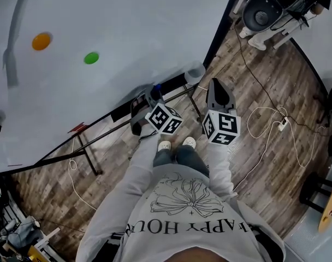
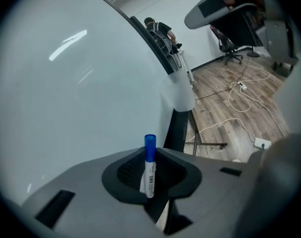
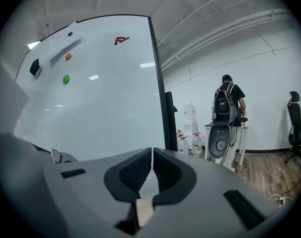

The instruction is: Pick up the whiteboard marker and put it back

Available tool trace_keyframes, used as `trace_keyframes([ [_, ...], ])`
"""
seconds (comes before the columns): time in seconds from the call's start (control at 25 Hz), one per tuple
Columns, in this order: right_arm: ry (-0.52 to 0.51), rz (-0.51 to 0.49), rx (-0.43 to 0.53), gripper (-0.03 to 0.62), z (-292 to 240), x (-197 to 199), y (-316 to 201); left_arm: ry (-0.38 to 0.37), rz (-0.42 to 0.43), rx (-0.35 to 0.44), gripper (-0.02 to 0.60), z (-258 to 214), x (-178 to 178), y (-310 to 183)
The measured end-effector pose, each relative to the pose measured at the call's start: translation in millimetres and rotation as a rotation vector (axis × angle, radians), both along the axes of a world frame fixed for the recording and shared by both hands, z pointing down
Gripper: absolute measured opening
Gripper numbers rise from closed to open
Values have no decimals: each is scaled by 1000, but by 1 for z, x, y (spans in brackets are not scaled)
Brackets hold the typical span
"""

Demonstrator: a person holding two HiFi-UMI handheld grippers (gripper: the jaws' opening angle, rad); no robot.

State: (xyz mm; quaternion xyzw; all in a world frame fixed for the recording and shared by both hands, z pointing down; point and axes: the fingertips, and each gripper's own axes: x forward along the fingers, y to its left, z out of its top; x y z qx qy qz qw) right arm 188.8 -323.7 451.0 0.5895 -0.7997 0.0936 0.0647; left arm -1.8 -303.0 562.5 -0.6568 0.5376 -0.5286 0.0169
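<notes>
My left gripper (image 2: 149,180) is shut on the whiteboard marker (image 2: 149,167). The marker stands upright between the jaws, white-bodied with a blue cap pointing away from me. In the head view the left gripper (image 1: 153,93) is held up close to the lower right corner of the whiteboard (image 1: 117,31), and the marker's blue cap (image 1: 157,86) pokes out of it. A pale cup-shaped holder (image 1: 196,73) hangs at that corner, a little right of the marker; it also shows ahead of the jaws (image 2: 179,92). My right gripper (image 1: 217,84) is beside the left one, shut and empty (image 3: 152,168).
The whiteboard carries an orange magnet (image 1: 41,41) and a green magnet (image 1: 91,58) and stands on a black frame (image 1: 88,156). White cables and a power strip (image 1: 282,124) lie on the wooden floor. A person with a backpack (image 3: 228,103) stands by a table far off.
</notes>
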Motion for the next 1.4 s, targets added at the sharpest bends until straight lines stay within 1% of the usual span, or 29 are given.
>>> trace_keyframes([
  [0.08,-3,9,-3,5,1,4,2,-14,10,-18,61,7,3,1],
  [0.2,-3,25,-4,5,1,13,3,-25,27,-24,61,13,10,-2],
  [0.4,-1,43,-9,5,3,24,5,2,41,-36,61,26,19,-9],
  [0.48,2,51,-8,5,2,29,6,2,49,-46,61,32,22,-8],
  [0.84,16,79,-10,5,3,42,7,-52,102,-62,63,54,30,-8],
  [1.08,20,84,-14,5,4,43,7,-45,126,-82,66,65,33,-6],
  [1.4,22,82,-16,5,6,36,13,2,117,-78,69,67,31,-4],
])
